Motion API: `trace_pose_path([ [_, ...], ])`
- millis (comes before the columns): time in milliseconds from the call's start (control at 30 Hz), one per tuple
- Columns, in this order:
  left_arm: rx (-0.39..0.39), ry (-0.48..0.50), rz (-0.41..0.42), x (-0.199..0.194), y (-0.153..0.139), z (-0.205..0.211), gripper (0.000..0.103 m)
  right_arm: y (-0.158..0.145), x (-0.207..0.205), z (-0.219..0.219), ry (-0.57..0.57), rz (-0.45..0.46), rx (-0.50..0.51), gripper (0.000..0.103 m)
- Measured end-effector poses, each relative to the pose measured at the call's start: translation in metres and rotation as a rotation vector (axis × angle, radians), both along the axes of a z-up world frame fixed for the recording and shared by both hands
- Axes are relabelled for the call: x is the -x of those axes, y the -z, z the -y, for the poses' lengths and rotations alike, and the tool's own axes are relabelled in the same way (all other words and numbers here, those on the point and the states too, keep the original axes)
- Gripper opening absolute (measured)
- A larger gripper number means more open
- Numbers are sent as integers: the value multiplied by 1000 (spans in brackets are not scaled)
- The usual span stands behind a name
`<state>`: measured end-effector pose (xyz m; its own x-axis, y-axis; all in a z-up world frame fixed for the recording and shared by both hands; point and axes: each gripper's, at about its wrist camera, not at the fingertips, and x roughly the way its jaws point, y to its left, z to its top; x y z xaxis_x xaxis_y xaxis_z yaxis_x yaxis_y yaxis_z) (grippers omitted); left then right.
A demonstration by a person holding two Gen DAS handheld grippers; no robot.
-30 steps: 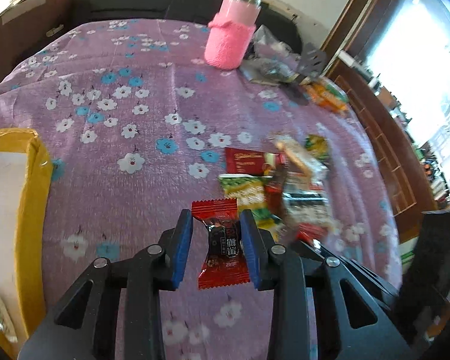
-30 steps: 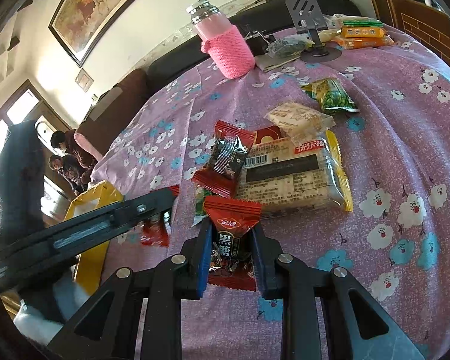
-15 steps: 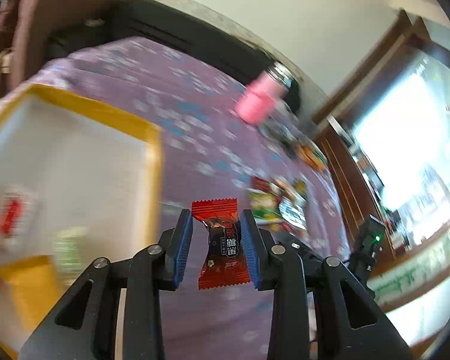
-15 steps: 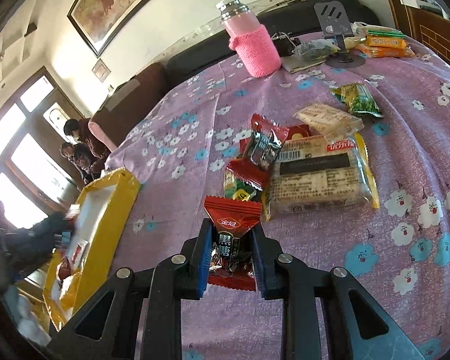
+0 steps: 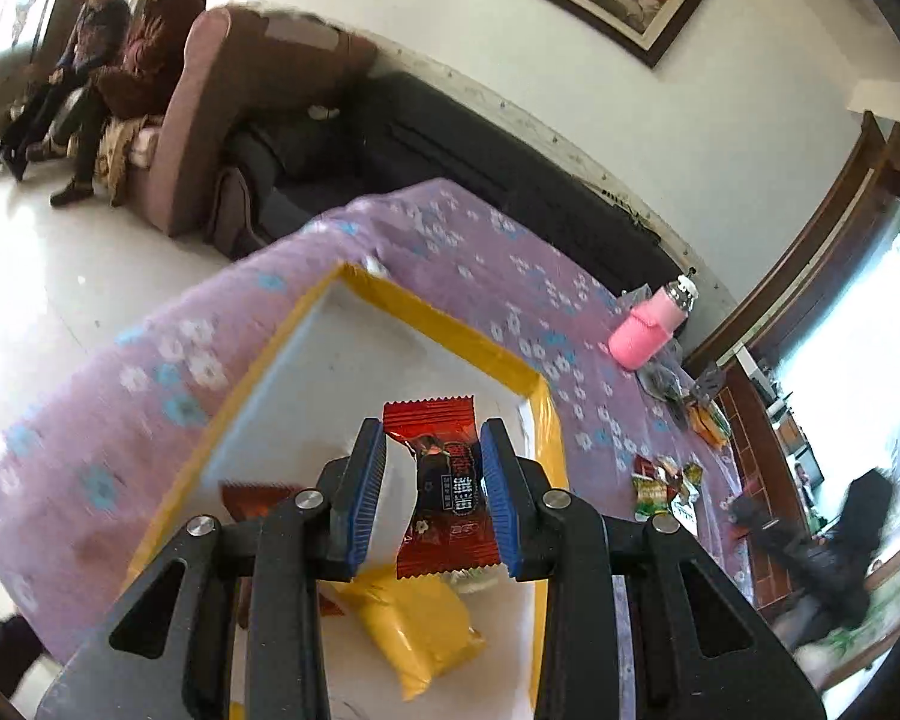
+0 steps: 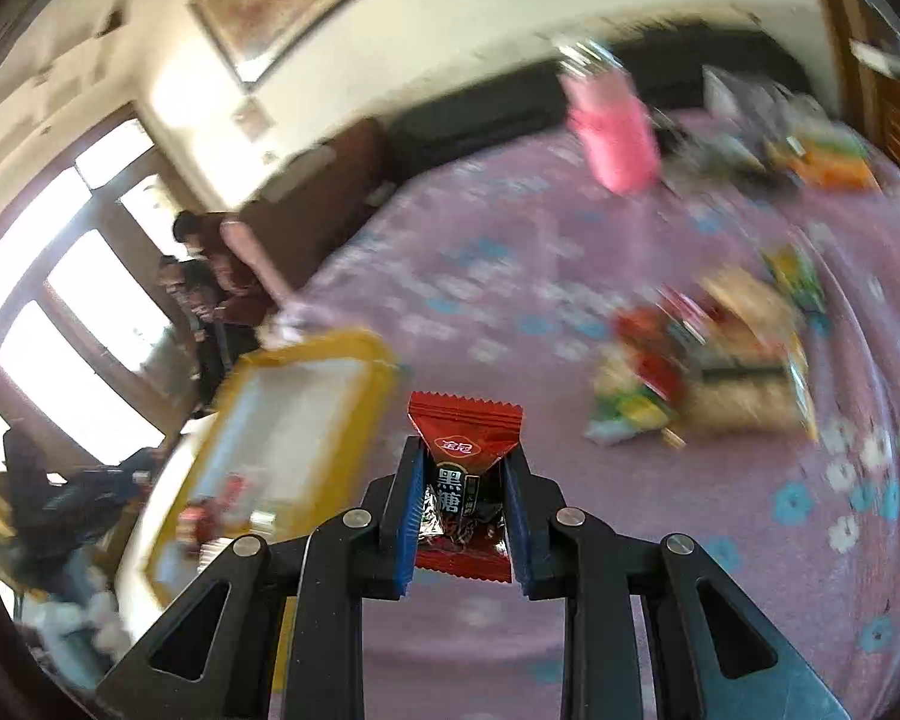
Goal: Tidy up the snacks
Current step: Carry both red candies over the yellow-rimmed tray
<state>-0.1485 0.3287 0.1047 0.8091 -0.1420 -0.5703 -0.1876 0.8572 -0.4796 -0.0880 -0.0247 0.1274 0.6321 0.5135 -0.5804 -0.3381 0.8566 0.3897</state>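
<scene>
In the left wrist view, our left tongs (image 5: 432, 495) are clamped on a red candy (image 5: 447, 492), pinched at its dark middle with both crimped ends sticking out. A second ago these tongs sat over the bare flowered table (image 5: 150, 420) beside the snack pile; now they have swung across and hang over the yellow-rimmed tray (image 5: 450, 324). A yellow packet (image 5: 417, 630) and a red wrapper (image 5: 252, 495) already lie on the tray's white floor, below and to the left of the candy. The remaining snack pile (image 5: 660, 486) is well apart, far to the right. We judge this candy ready to drop: opening the tongs here should land it inside the rim.

In the right wrist view, our right tongs (image 6: 459, 501) grip a second red candy (image 6: 465, 468), closed on its lower half. The picture is smeared, unlike a second ago, and the snack heap (image 6: 708, 360) that lay just ahead now sits off to the right. The tray (image 6: 366, 354) shows ahead and left, near but not yet under the candy. We take it that this one still needs carrying across before release.
</scene>
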Motion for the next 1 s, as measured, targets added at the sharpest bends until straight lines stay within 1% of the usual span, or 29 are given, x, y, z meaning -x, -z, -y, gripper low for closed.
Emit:
trace_pose_path([
  [67,-40,4,5,-5,-10,-3,30,-31,7,-20,-38,69,13,25],
  [100,-60,5,9,-7,-15,-6,30,-54,12,-34,-66,120,21,25],
  [167,-115,6,24,-13,-30,-9,30,-85,16,-55,-115,176,10,25],
  [233,-171,4,34,-17,-40,-10,30,-109,14,-76,-169,190,-30,25],
  [300,-222,5,30,-28,-44,-14,31,-121,8,-99,-216,181,-65,25],
  [333,-234,7,18,-35,-43,-16,31,-120,6,-112,-234,170,-63,25],
  [400,-239,19,-26,-51,-33,-21,31,-106,1,-139,-262,131,-36,25],
  [500,-225,41,-101,-70,-6,-23,31,-57,-10,-179,-289,29,33,25],
  [600,-215,66,-177,-85,23,-22,31,-10,-24,-205,-282,-46,103,25],
  [733,-217,83,-248,-99,48,-19,31,35,-40,-226,-286,-90,184,24],
  [833,-209,89,-273,-104,57,-20,31,62,-53,-236,-297,-155,195,24],
  [1000,-171,98,-279,-106,63,-27,31,89,-60,-250,-309,-197,239,24],
])
